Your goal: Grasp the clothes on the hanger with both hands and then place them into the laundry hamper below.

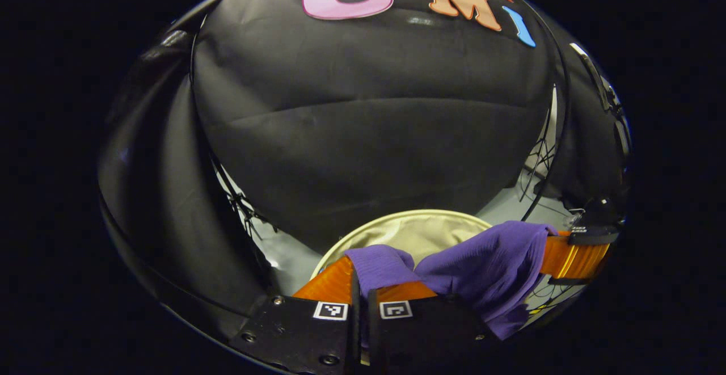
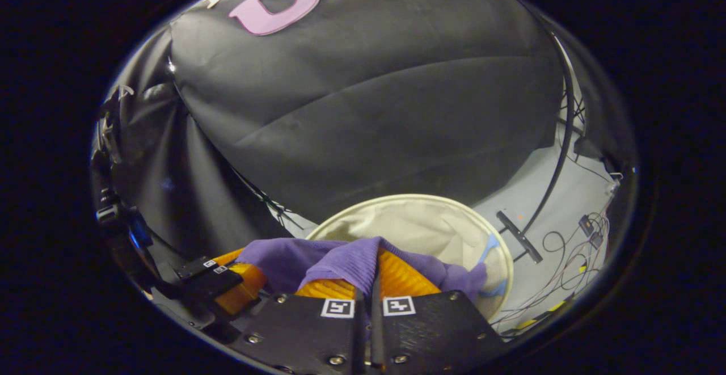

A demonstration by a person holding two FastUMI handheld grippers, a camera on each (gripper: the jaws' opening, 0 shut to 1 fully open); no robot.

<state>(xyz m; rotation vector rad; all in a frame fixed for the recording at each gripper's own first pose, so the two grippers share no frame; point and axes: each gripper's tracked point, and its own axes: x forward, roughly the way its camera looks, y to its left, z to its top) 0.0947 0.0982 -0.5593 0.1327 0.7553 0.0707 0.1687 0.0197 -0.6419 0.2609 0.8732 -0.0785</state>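
The purple garment (image 1: 488,267) stretches sideways between the two grippers, its long axis running from one to the other, sagging in the middle above the laundry hamper (image 2: 454,216). The round, cream-lined hamper stands open on the floor. The left gripper (image 1: 363,284) and right gripper (image 2: 371,276) are each clenched on ribbed, wrinkled fabric.

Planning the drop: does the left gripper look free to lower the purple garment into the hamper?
Probably yes. The left gripper holds the purple garment just above the hamper, whose open mouth shows nothing blocking it.
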